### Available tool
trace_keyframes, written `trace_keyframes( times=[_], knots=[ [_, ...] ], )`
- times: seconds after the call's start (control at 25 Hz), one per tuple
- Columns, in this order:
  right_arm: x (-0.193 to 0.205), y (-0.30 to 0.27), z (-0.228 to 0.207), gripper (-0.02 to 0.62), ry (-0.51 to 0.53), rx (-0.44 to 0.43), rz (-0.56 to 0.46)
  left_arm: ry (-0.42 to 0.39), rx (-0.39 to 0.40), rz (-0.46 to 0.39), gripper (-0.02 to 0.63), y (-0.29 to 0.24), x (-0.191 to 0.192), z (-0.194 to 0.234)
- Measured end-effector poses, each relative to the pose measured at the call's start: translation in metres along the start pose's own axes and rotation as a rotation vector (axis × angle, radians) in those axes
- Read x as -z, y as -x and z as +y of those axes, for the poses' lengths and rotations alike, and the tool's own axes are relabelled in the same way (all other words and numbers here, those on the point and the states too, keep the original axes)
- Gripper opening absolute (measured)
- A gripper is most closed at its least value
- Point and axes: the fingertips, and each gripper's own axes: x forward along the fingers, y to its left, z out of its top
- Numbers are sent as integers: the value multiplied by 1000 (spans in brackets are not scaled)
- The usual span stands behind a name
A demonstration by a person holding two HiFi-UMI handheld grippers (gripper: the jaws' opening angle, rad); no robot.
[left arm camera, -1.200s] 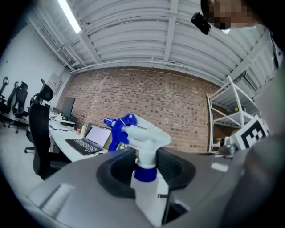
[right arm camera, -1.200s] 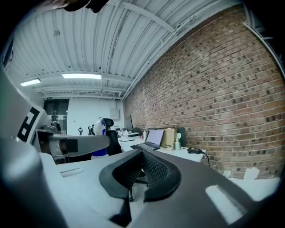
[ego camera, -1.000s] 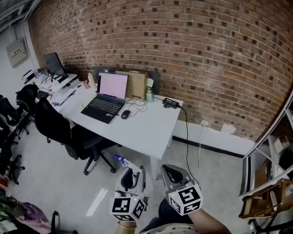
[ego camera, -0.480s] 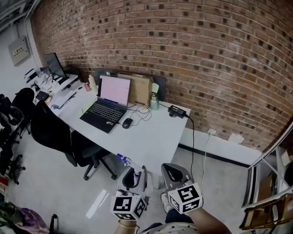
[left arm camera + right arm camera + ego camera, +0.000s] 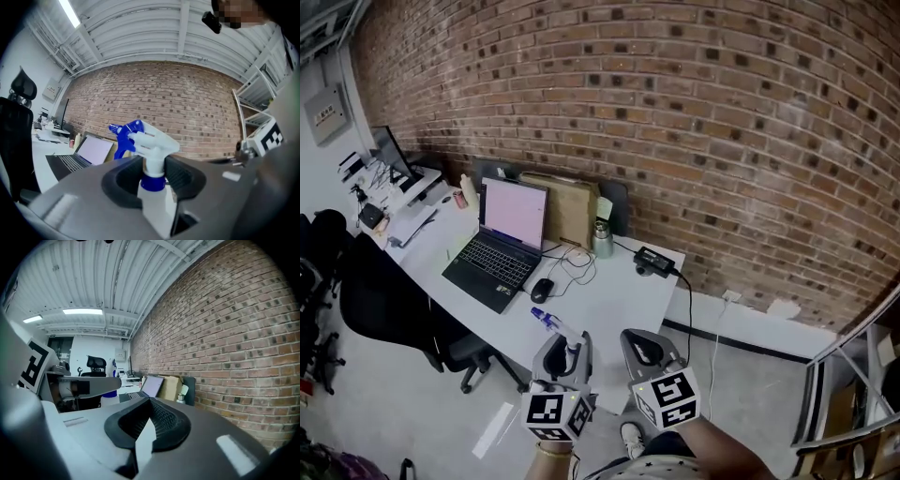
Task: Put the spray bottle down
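Holding the spray bottle (image 5: 149, 140) by its neck in my left gripper (image 5: 153, 174), desk (image 5: 614, 292) just ahead; right gripper (image 5: 149, 417) alongside is closed tight, nothing in it.

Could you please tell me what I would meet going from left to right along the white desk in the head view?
Dark monitor → open laptop → steel flask → black power adapter.

On the table (image 5: 619, 291), a mouse (image 5: 542, 290) lies right of the laptop (image 5: 502, 246), a box (image 5: 572, 208) behind it, a flask (image 5: 602, 239) farther right; the spray bottle (image 5: 555, 324) is before the laptop.
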Motion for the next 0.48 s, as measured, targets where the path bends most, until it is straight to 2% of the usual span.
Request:
trace_keyframes(
  times=[0.48],
  knots=[
    [0, -85, -70, -2, -18, -3, 25, -17, 0, -16, 138, -125, 10, 25]
  ],
)
